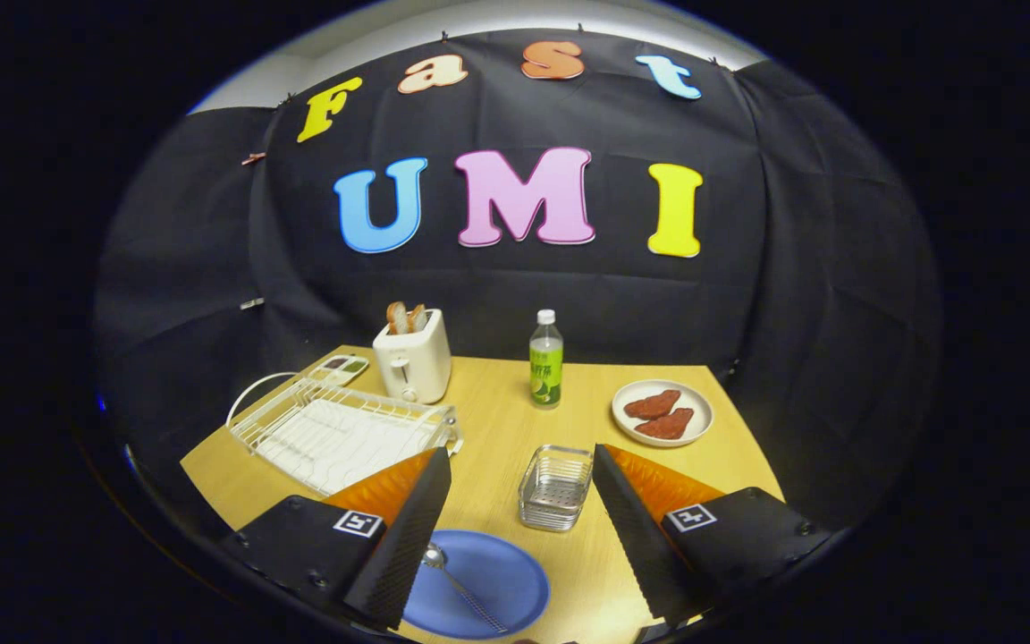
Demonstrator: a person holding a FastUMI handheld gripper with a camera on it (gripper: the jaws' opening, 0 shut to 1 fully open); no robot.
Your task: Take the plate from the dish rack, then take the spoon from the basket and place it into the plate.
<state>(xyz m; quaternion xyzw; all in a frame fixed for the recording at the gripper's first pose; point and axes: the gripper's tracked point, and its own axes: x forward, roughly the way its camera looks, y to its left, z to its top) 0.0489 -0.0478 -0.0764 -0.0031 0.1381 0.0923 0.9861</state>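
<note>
A blue plate point(479, 586) lies flat on the wooden table point(497, 420), low between my fingers and nearer the left one. A metal spoon point(457, 581) rests in the plate, bowl toward the left finger. My gripper point(522, 465) hovers above them, open, with nothing between its fingers. Just ahead, between the fingertips, stands the small wire basket point(555, 487), with nothing inside. The white dish rack point(336, 429) sits beyond the left finger and holds no dishes.
A white toaster point(412, 362) with bread slices stands behind the rack, beside a small compartment tray point(342, 367). A green-labelled bottle point(545, 362) stands mid-table. A white plate with red pieces point(662, 413) sits beyond the right finger.
</note>
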